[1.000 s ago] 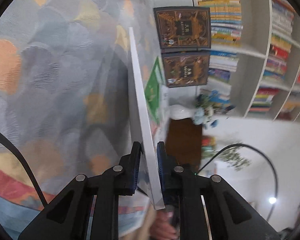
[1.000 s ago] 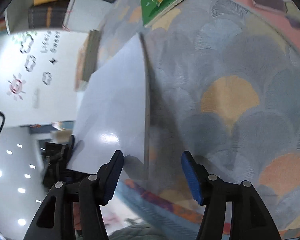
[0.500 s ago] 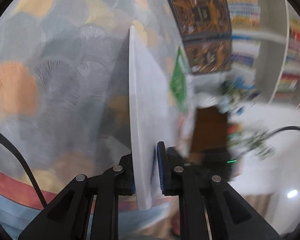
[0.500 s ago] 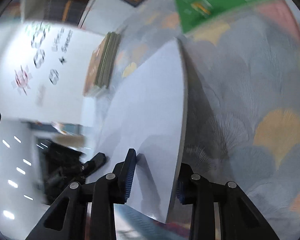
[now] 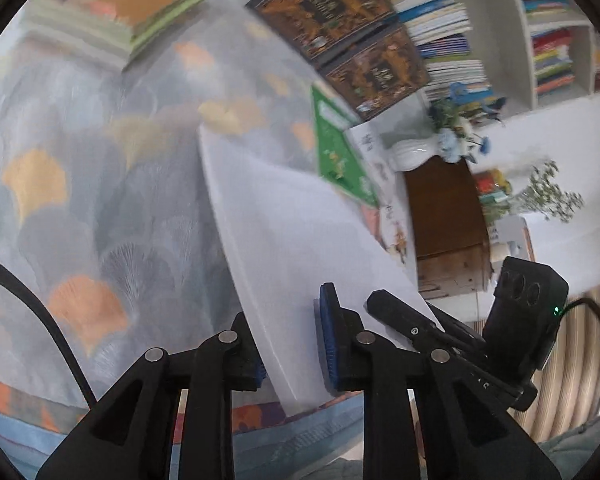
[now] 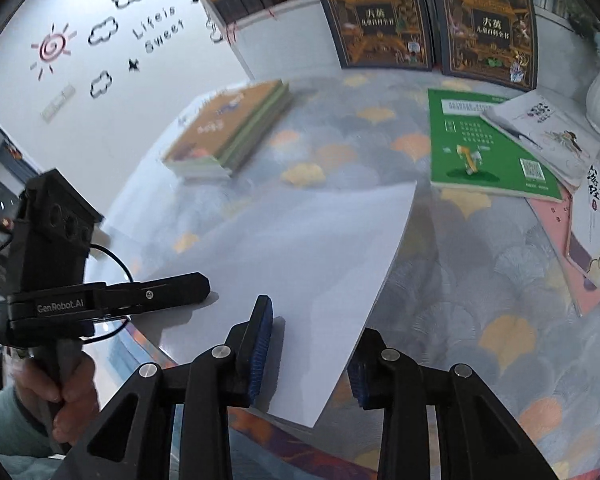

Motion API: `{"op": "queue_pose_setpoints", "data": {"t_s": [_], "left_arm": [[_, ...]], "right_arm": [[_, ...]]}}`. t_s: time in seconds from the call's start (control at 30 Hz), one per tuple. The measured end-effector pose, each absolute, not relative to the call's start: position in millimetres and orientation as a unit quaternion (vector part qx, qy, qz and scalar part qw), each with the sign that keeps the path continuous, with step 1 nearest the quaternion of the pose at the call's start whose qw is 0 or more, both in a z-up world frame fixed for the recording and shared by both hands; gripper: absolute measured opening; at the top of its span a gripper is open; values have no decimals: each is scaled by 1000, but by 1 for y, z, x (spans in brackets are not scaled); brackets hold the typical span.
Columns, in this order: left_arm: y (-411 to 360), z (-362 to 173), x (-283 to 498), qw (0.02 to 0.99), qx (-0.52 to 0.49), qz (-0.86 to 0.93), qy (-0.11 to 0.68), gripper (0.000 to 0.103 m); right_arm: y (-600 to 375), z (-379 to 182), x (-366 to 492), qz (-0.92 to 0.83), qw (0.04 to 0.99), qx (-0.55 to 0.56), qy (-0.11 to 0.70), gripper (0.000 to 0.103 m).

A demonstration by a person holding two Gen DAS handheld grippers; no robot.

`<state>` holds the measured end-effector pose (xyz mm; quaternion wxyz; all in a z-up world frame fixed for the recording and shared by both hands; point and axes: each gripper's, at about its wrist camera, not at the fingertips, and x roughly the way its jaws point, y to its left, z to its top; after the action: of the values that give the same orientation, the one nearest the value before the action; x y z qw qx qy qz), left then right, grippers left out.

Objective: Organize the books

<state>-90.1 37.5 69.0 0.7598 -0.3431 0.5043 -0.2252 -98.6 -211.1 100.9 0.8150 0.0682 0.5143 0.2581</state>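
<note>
The thin white-covered book hangs tilted above the bench, which wears a grey cloth with orange and yellow fan shapes, and both claws have it by its near edge. The right claw is clamped on the near corner, blue pads on either face. The left claw has the book between its pads too, but its jaws are opening and the grip looks about to let go.

The step in hand appears to be a handover: the book lifted clear and passing to the right claw alone. Next, the right claw probably needs to hold firm as the left backs away, then carry the book to the stack of orange and green books at the far left and lay it flat on top, edges squared.

A green workbook and other loose books lie at the right, not yet sorted.
</note>
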Motion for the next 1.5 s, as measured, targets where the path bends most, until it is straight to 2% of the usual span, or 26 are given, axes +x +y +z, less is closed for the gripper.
{"op": "queue_pose_setpoints", "data": {"t_s": [0.27, 0.6, 0.8, 1.1, 1.5], "left_arm": [[79, 105, -68, 775, -328, -260, 474, 19], [187, 127, -11, 811, -324, -238, 426, 19], [243, 113, 41, 812, -337, -208, 428, 19], [274, 87, 96, 814, -337, -197, 430, 19], [302, 47, 103, 800, -368, -132, 455, 27]], "right_arm": [[-164, 138, -84, 241, 839, 83, 480, 32], [-57, 155, -9, 273, 849, 83, 444, 33], [-3, 133, 53, 280, 830, 125, 466, 33], [36, 109, 105, 255, 826, 145, 481, 34], [53, 70, 122, 248, 792, 182, 527, 34]]}}
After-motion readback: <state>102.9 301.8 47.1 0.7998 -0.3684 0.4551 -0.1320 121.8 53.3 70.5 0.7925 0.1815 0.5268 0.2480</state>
